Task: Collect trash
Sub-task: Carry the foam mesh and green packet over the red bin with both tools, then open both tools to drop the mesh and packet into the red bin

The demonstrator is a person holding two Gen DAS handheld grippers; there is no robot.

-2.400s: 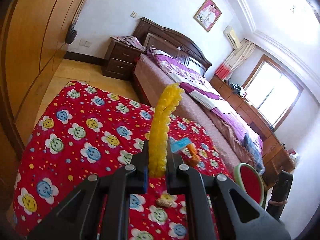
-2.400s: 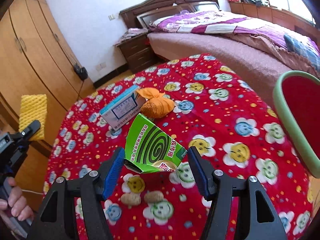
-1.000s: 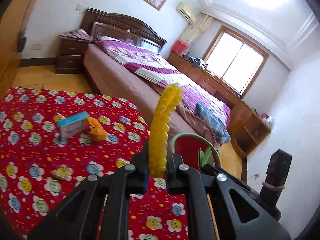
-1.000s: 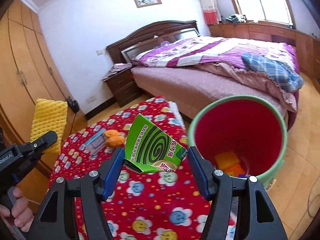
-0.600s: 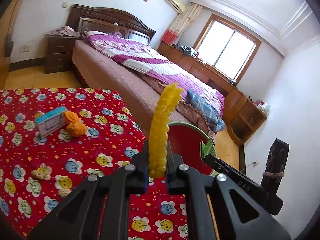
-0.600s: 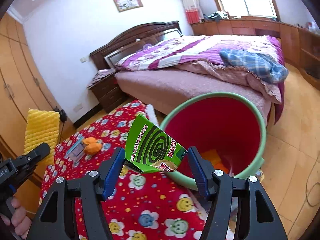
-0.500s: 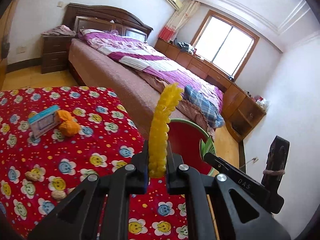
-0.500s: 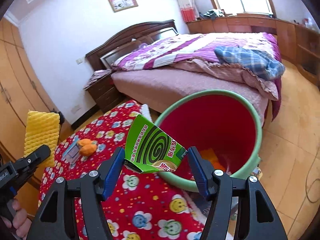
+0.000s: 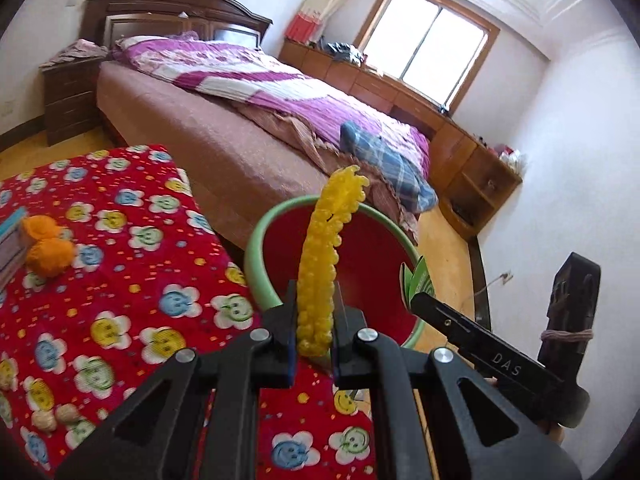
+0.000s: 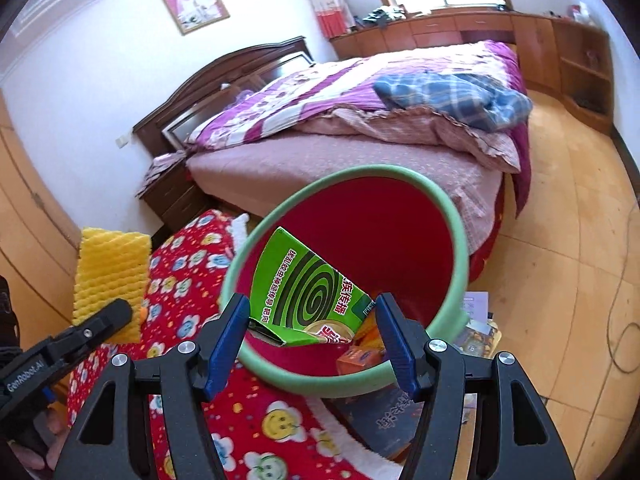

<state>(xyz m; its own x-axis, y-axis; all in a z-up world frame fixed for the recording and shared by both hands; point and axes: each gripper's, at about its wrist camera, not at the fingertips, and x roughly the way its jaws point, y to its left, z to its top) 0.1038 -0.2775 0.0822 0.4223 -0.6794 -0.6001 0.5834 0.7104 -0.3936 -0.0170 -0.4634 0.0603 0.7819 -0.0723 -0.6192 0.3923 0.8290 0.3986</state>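
Note:
My left gripper (image 9: pixel 314 316) is shut on a yellow foam net (image 9: pixel 324 264), held upright near the table's edge beside the bin. It also shows in the right wrist view (image 10: pixel 110 276). My right gripper (image 10: pixel 312 320) is shut on a green mosquito-coil box (image 10: pixel 306 296) and holds it over the mouth of the red bin with a green rim (image 10: pixel 452 216). The bin (image 9: pixel 256 248) stands on the floor beside the table. Orange and yellow trash (image 10: pixel 356 356) lies in its bottom.
The table has a red flower-print cloth (image 9: pixel 120 280). On it lie an orange bag (image 9: pixel 46 248), a small box (image 9: pixel 8 240) at the left edge and two nuts (image 9: pixel 56 418). A bed (image 9: pixel 224 120) stands behind the bin. Papers (image 10: pixel 476 320) lie on the floor.
Both grippers have swung right from over the table toward the bin. The green box now hangs over the bin's mouth, and the foam net is close to its rim.

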